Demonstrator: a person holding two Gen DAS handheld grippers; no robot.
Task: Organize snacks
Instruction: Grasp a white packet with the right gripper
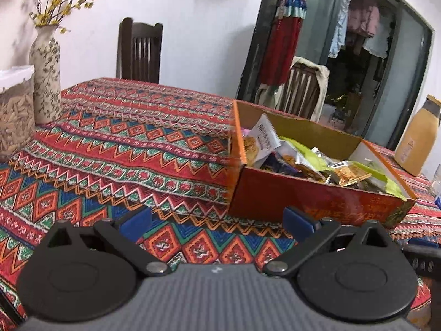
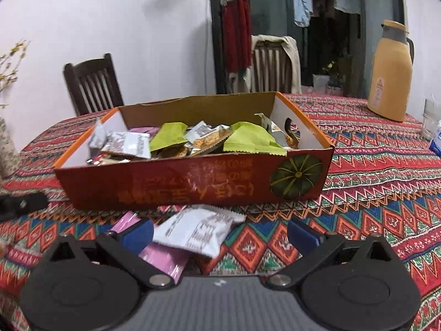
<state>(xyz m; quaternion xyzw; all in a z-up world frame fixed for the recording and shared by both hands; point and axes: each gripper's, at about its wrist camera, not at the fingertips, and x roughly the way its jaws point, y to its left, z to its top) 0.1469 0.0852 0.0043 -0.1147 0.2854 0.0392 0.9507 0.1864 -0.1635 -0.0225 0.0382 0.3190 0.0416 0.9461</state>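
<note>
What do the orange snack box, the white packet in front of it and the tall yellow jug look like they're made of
The orange snack box looks like printed cardboard: brown inner wall, ragged cut rim. The white packet seems to be matte plastic film with a crimped, serrated end. The yellow jug appears to be smooth plastic or coated metal; the pictures leave that open.

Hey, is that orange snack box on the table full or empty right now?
Fairly full. The box holds a heap of snack packets up to about its rim.
</note>
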